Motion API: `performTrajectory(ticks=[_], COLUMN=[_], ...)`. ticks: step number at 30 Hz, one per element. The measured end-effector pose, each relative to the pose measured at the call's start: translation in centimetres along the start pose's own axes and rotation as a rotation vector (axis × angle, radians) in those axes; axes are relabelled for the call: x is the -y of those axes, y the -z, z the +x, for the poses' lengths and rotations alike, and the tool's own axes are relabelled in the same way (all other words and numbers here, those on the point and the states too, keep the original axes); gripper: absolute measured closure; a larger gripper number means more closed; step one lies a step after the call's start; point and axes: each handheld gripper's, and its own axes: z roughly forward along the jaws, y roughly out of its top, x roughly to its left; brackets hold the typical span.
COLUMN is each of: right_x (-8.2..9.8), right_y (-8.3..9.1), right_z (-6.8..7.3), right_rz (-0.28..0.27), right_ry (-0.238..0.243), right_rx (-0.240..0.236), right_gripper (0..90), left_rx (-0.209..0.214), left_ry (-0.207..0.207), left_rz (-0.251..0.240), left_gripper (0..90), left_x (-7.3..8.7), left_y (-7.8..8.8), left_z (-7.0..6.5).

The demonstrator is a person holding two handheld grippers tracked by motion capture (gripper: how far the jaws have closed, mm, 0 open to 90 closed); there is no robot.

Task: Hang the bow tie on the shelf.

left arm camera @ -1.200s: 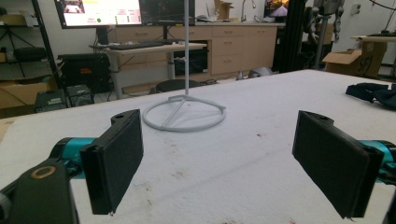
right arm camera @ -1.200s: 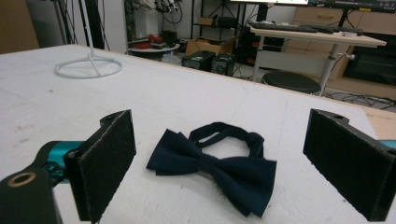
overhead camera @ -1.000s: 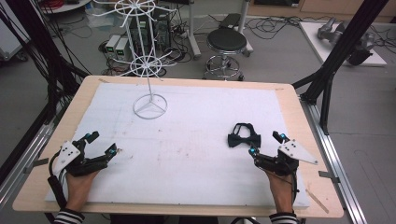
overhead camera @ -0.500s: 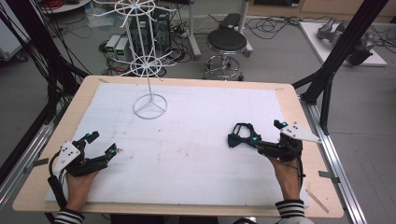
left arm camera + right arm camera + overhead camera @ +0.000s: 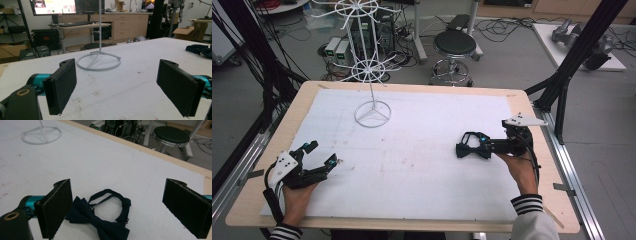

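Note:
A dark navy bow tie (image 5: 472, 149) with its looped strap lies flat on the white mat at the right. My right gripper (image 5: 486, 145) is open, pointing left and low over the mat. In the right gripper view the bow tie (image 5: 100, 220) lies between and just ahead of the jaws, nearer the left one, and the right gripper (image 5: 121, 205) holds nothing. My left gripper (image 5: 323, 153) rests open at the near left with nothing between its jaws. A white wire stand (image 5: 372, 114) rises at the back left, and its ring base (image 5: 98, 60) lies ahead of the left gripper (image 5: 121, 85).
The white mat (image 5: 437, 115) covers most of the wooden table (image 5: 532, 105). A black stool (image 5: 454, 45) and floor electronics (image 5: 337, 49) stand beyond the far edge. Black frame struts (image 5: 572, 65) rise at the right corner. The bow tie (image 5: 200, 50) shows far right in the left gripper view.
My right gripper has moved forward and swung to point left, closing in on the bow tie. The bow tie and the left gripper have stayed put.

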Motion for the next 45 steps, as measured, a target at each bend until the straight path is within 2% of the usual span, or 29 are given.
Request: performTrajectory(ticks=[1,4,7,12,16,21,29,31,39,45], right_x=[-0.5,-0.8,-1.1,-1.6,-1.7,-1.8,-1.3,-1.1,-0.4,-0.1], right_y=[-0.4,-0.8,-1.7,-2.8,-4.3,-5.3,-7.0,-7.5,-8.5,-9.2], right_z=[-0.3,-0.7,-1.3,-1.8,-2.3,-2.5,-3.4,-3.6,-4.1,-4.1], right_rz=[0.029,0.041,0.086,0.136,0.211,0.249,0.321,0.348,0.409,0.460], right_ry=[0.002,-0.007,-0.024,-0.022,-0.019,-0.020,-0.056,-0.064,-0.086,-0.107], right_rx=[-0.002,-0.009,-0.016,-0.022,-0.039,-0.046,-0.056,-0.067,-0.060,-0.074], right_gripper=[8.3,8.3,8.2,8.2,8.3,8.3,8.4,15.8,15.8,24.0], left_rx=[0.000,0.000,-0.001,-0.001,-0.003,-0.002,-0.002,-0.002,-0.002,-0.002], left_ry=[0.001,0.002,0.005,0.005,0.007,0.007,0.005,0.004,0.001,0.002], left_rz=[0.001,0.002,-0.001,-0.001,-0.001,0.001,0.001,0.002,0.004,0.003], left_gripper=[16.8,16.8,16.8,16.8,16.8,16.8,16.7,16.8,16.8,16.8], left_x=[0.0,0.0,0.0,0.0,0.0,0.0,0.0,0.0,0.0,0.0], left_y=[0.0,0.0,0.0,0.0,0.0,0.0,0.0,0.0,0.0,0.0], left_z=[0.0,0.0,0.0,0.0,0.0,0.0,0.0,0.0,0.0,0.0])
